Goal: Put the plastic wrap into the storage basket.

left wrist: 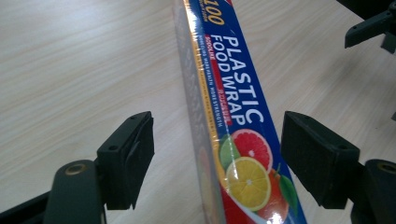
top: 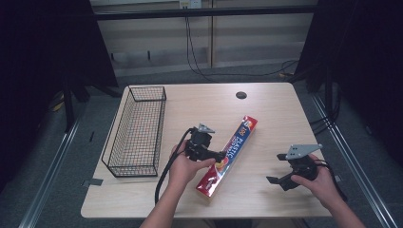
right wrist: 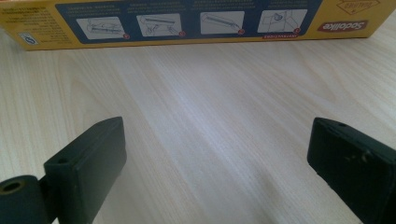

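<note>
On the pale wood-grain table (top: 266,102), a long, slim carton of plastic food wrap (top: 228,155) lies flat and diagonally near the middle, its glossy blue and red top printed with white lettering and cut citrus fruit, its shiny film wrapping catching the light. In the left gripper view the same box (left wrist: 238,121) runs between the two blocky matte-black jaws of the left gripper (left wrist: 217,156), which stand partly closed around it with a gap showing on each side, the pads not pressing on the cardboard; they have just been closing in. From above, that left gripper (top: 219,156) meets the box about a third of the way up from its near end, with a thick black cable trailing back along the forearm. The right gripper (top: 280,168) rests low over bare table to the right, well apart from the box, its jaws spread wide with nothing between them. To the left stands a rectangular black wire-mesh basket (top: 135,130), its thin grid walls upright.
</note>
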`<state>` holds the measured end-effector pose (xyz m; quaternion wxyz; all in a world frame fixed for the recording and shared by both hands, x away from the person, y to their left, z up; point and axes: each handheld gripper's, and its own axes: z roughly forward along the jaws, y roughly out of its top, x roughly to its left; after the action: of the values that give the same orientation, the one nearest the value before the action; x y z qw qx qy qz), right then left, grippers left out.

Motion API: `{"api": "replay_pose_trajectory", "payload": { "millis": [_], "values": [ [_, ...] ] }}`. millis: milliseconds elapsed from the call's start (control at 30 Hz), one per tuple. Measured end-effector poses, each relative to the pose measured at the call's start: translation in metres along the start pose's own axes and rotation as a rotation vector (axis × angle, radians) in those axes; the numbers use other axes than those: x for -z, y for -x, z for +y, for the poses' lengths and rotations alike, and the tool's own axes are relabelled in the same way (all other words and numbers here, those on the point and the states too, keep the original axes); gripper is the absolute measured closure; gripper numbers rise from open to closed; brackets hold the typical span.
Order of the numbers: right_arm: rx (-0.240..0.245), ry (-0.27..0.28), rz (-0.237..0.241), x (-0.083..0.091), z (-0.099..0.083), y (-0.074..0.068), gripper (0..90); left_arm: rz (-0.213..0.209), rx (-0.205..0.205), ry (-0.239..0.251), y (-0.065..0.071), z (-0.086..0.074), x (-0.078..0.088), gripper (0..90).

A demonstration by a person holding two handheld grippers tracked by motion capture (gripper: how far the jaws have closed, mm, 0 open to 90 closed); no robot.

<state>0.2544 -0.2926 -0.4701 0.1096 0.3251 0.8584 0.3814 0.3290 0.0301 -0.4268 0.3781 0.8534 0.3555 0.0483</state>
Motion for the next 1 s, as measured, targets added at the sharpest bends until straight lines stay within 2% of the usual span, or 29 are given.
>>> {"api": "replay_pose_trajectory", "payload": {
  "millis": [233,267,333,467,633,800,867,1000],
  "values": [
    [0.001,0.003,-0.001,0.000,0.000,0.000,4.5,-0.013,0.011,-0.041,0.004,0.008,-0.009,28.5],
    [0.000,0.004,-0.002,0.000,0.000,0.000,4.5,-0.013,0.019,-0.026,0.005,0.008,-0.012,28.5],
    [-0.001,0.006,-0.001,0.000,0.000,0.000,4.5,-0.022,0.014,-0.050,0.005,0.010,-0.014,28.6],
    [-0.002,0.007,0.000,0.001,0.001,0.001,4.5,-0.022,0.017,-0.064,0.005,0.012,-0.020,29.2],
    [0.002,0.004,-0.005,0.000,0.001,0.001,4.6,-0.027,0.036,-0.102,0.007,0.017,-0.026,29.1],
    [0.000,0.003,-0.006,0.001,0.001,0.001,4.6,-0.022,0.020,-0.119,0.010,0.023,-0.031,29.3],
    [0.003,0.004,-0.006,0.000,0.001,0.001,4.6,-0.018,0.032,-0.123,0.012,0.024,-0.033,29.0],
    [0.006,0.004,-0.001,0.000,0.002,0.001,4.7,-0.020,0.014,-0.147,0.013,0.027,-0.037,29.3]
  ]
}}
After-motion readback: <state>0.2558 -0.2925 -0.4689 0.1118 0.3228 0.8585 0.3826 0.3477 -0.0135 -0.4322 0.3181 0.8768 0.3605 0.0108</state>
